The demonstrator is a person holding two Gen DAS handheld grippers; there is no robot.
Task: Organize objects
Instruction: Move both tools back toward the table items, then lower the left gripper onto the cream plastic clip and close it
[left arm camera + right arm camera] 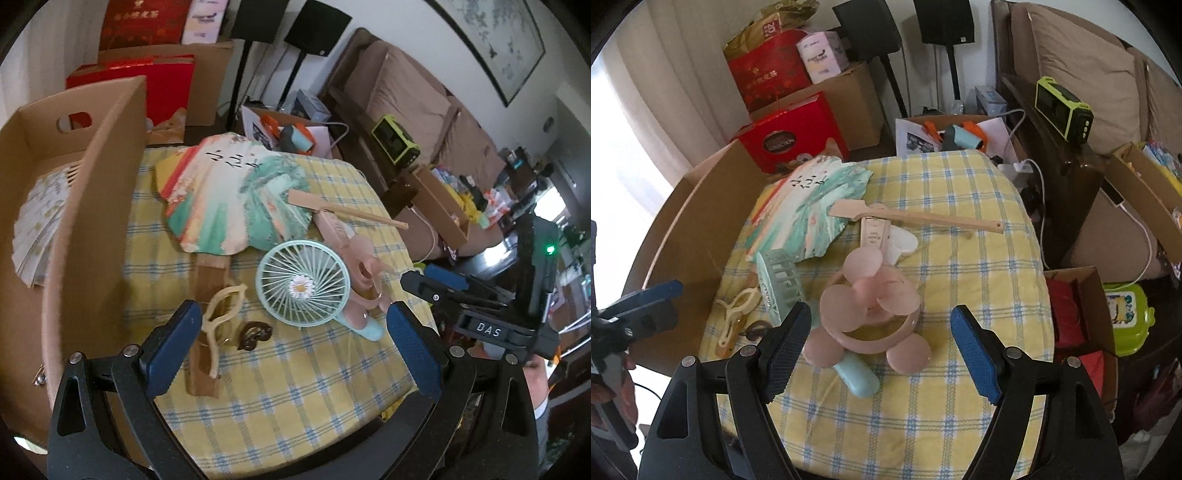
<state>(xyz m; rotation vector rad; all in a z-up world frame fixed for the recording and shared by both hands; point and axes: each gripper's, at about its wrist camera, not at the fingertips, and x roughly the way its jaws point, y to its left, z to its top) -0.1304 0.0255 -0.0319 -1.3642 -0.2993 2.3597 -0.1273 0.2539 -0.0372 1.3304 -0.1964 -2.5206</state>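
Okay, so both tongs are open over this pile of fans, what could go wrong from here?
1. The pink fan lies across the mint fan's handle; lifting either could drag the other.
2. The mint fan sits beside the clip, so the left tongs may catch both.

Soft daylight, fisheye warp and dark corners in both my wrist views.

Light floods in from the curtained window [624, 155] at my far left, blown out to plain white there, and spreads evenly over the checked cloth [960, 236]. Shadows are faint; the deepest sits beside the cardboard box wall [92, 206] in my left view. Both pictures bulge, bending straight edges near the rim, and black vignette fills every corner. The middle is fairly sharp, though the painted fan [229, 199] looks slightly smeared. A green lamp [550, 249] glares on my other gripper. Far clutter goes soft.
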